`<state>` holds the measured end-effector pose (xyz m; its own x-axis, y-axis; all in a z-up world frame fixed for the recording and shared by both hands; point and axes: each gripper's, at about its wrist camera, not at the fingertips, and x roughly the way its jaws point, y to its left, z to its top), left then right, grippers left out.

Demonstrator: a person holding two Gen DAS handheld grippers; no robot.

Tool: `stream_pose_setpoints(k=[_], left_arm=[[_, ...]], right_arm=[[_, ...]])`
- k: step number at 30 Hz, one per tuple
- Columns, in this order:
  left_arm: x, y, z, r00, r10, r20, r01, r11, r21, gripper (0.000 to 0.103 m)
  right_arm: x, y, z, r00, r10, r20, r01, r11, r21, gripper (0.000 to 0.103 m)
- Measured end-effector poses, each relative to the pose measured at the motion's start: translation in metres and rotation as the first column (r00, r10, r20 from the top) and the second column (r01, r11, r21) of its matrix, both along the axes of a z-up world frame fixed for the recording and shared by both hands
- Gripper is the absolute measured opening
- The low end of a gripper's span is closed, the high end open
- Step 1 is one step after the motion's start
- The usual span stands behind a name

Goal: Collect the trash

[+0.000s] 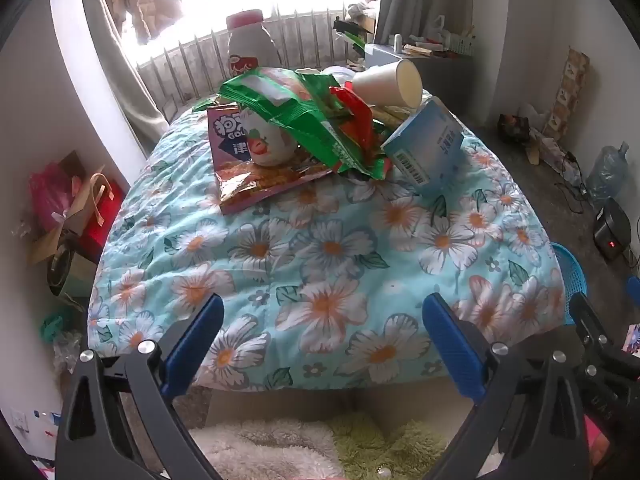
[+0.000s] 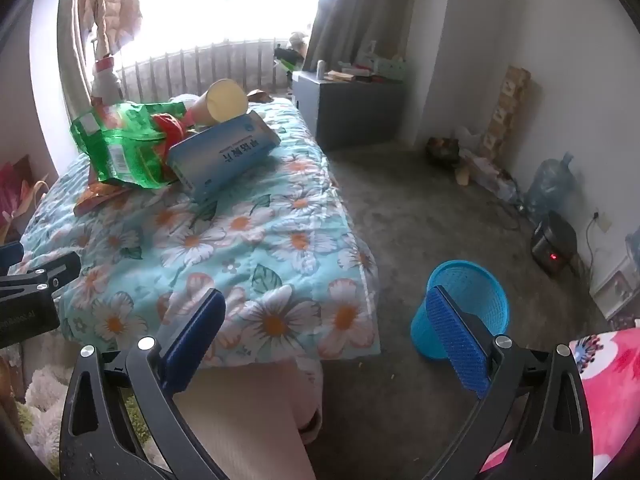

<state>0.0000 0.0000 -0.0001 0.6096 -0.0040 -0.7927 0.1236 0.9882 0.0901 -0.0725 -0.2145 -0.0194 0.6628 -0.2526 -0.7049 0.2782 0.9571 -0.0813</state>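
Floral quilt (image 1: 320, 248): trash pile (image 1: 320, 128); tools gaping.

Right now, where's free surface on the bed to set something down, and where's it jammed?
Free: the flowered quilt from its near edge up to the pile, and the strip along its right edge toward the blue basket. Crowded: the far end, where the green snack bag, blue box, paper cup and white bottle overlap. Both grippers, left and right, open, empty.

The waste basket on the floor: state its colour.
The waste basket is bright blue with a mesh wall, clearest in the right wrist view.
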Motion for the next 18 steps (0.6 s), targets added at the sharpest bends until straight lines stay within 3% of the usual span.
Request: stream_pose_setpoints(k=[18], left_arm=[[0.0017,-0.0033,-0.0063,0.999,-0.009,-0.039,0.009,1.0,-0.011,0.097]], right_arm=[[0.0001,0.0004,0.0001,1.0,0.001,-0.007,-0.001,1.0,-0.005,0.096]])
